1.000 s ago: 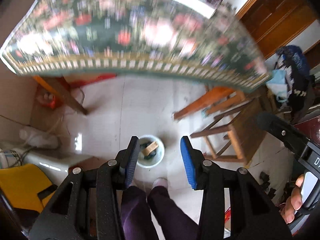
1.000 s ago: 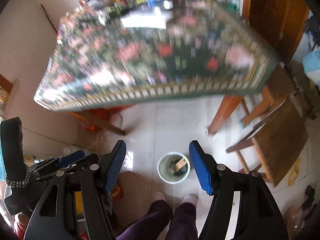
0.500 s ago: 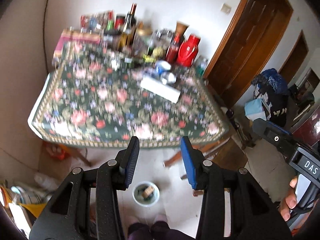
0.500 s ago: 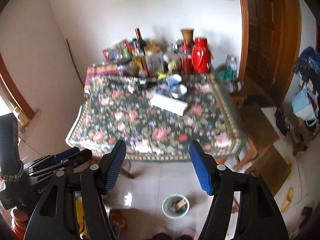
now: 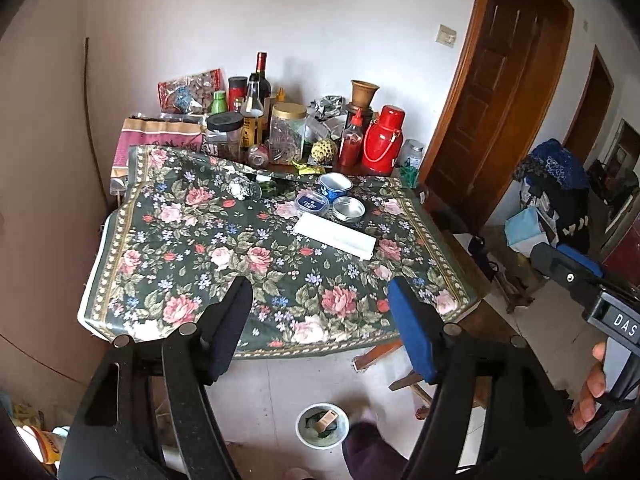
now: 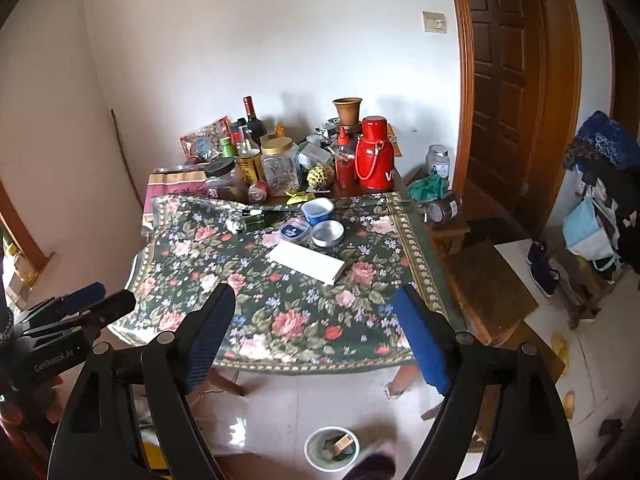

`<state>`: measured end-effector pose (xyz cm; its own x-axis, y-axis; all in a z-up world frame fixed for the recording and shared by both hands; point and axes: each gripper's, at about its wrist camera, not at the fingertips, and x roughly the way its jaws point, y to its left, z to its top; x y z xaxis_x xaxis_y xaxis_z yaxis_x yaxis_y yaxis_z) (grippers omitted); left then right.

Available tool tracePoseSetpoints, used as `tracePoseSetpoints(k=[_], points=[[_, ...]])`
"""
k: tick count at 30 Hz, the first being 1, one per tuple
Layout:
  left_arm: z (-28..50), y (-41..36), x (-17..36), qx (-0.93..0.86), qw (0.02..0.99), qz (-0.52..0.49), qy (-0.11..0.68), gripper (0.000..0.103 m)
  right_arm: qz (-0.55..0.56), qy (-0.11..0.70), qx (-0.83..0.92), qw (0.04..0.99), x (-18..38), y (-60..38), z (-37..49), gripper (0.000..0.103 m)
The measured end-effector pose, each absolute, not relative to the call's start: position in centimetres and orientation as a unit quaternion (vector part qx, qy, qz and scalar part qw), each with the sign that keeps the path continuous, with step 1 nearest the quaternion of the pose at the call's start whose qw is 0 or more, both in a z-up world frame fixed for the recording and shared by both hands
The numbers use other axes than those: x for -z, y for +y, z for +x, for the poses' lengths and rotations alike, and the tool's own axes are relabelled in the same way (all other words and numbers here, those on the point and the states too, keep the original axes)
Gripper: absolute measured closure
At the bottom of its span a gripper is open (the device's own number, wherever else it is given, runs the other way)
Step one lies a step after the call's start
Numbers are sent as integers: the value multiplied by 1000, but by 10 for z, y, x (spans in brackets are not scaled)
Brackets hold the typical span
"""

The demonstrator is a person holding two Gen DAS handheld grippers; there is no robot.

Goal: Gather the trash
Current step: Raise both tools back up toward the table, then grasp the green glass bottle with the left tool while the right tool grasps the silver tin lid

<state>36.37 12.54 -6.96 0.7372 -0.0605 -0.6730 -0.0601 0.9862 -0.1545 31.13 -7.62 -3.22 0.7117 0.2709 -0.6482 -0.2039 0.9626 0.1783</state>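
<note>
A small white trash bin (image 5: 322, 425) (image 6: 331, 448) stands on the floor in front of the table, with a few scraps inside. On the floral tablecloth (image 5: 200, 240) (image 6: 248, 280) lie a white flat box (image 5: 335, 236) (image 6: 306, 261), a blue plastic cup (image 5: 335, 185) (image 6: 317, 209), a blue lid (image 5: 311, 202) (image 6: 293, 231), a round metal tin (image 5: 349, 208) (image 6: 327, 233) and a toppled green bottle (image 5: 256, 189) (image 6: 250, 220). My left gripper (image 5: 320, 312) is open and empty above the table's front edge. My right gripper (image 6: 316, 320) is open and empty there too.
Bottles, jars and a red thermos (image 5: 383, 138) (image 6: 374, 158) crowd the table's far side by the wall. A wooden stool (image 6: 488, 284) stands right of the table, beside a brown door (image 6: 516, 80). Bags hang at the far right (image 5: 556, 184).
Both grippers have risen and tilted up from looking down at the bin on the floor to facing the table top. Both stay open and empty.
</note>
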Motion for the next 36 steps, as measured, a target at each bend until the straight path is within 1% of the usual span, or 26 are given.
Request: tracePoseSetpoints(k=[7,15,22,29,34,36], points=[[426,112,71,-35,927,-119,354,34,41,356,-167,918,33,-99,375,24],[498,84,50,-80,930,-139,330,34,21,365,-214,906,24,-126,458,24],[540,78,58,-106,921,-142,347,34,11,385,-230,894,39,-129,510,24],[584,109,81,-110,910,-147,372,34,3,425,-218,878,73,-110,550,24],[616,155,107,-88,899,-151,402,34,13,468,-181,865,110,-89,574,24],[632,178,122,-82,889,-160,422,34,24,498,-158,852,130,-80,584,24]])
